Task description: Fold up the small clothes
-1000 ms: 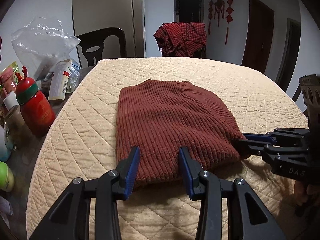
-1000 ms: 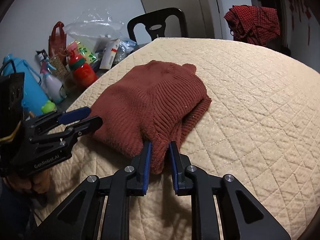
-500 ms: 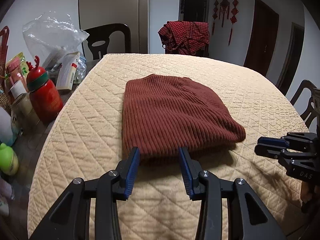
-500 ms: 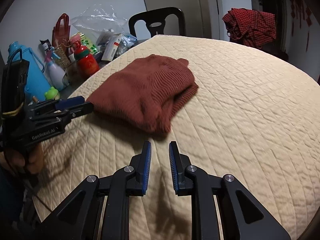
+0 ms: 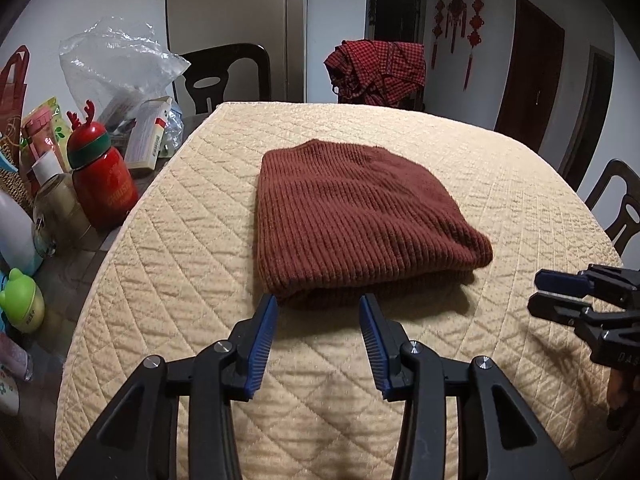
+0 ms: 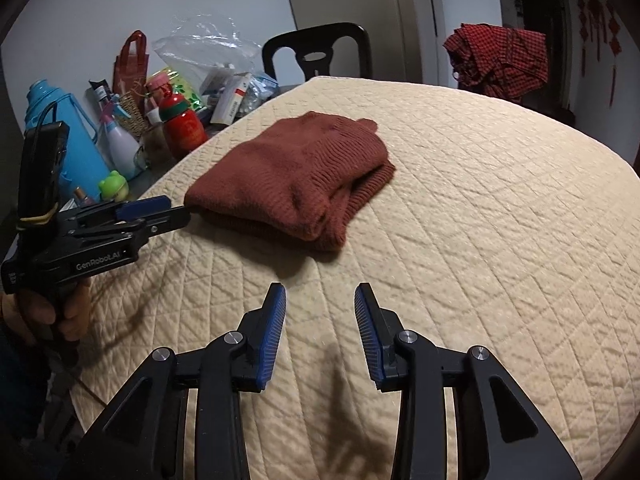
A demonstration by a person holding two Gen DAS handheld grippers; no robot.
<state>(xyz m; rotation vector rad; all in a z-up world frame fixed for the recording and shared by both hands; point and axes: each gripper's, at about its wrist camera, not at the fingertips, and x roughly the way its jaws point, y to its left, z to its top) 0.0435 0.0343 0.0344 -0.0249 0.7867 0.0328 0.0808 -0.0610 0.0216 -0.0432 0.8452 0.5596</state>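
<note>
A rust-red knit sweater (image 5: 360, 216) lies folded into a thick rectangle on the beige quilted table cover (image 5: 192, 264). My left gripper (image 5: 318, 304) is open, its blue pads flanking the sweater's near edge without pressing it. In the right wrist view the sweater (image 6: 296, 172) lies ahead and to the left, with the left gripper (image 6: 180, 208) at its left corner, held by a hand (image 6: 40, 312). My right gripper (image 6: 320, 292) hovers over bare quilt short of the sweater, its jaws opening with nothing between them. In the left wrist view the right gripper (image 5: 535, 291) sits off the sweater's right end.
Clutter lines the table's left side: a red antlered bottle (image 5: 102, 184), a clear plastic bag (image 5: 116, 68), boxes, a blue flask (image 6: 60, 132), a green frog toy (image 5: 20, 304). Dark chairs (image 5: 228, 76) ring the table; a red checked cloth (image 5: 376, 72) hangs on the far one.
Both grippers drew back toward me off the sweater. The right gripper let go of the sweater's corner and its jaws spread wider. The sweater stayed folded.
</note>
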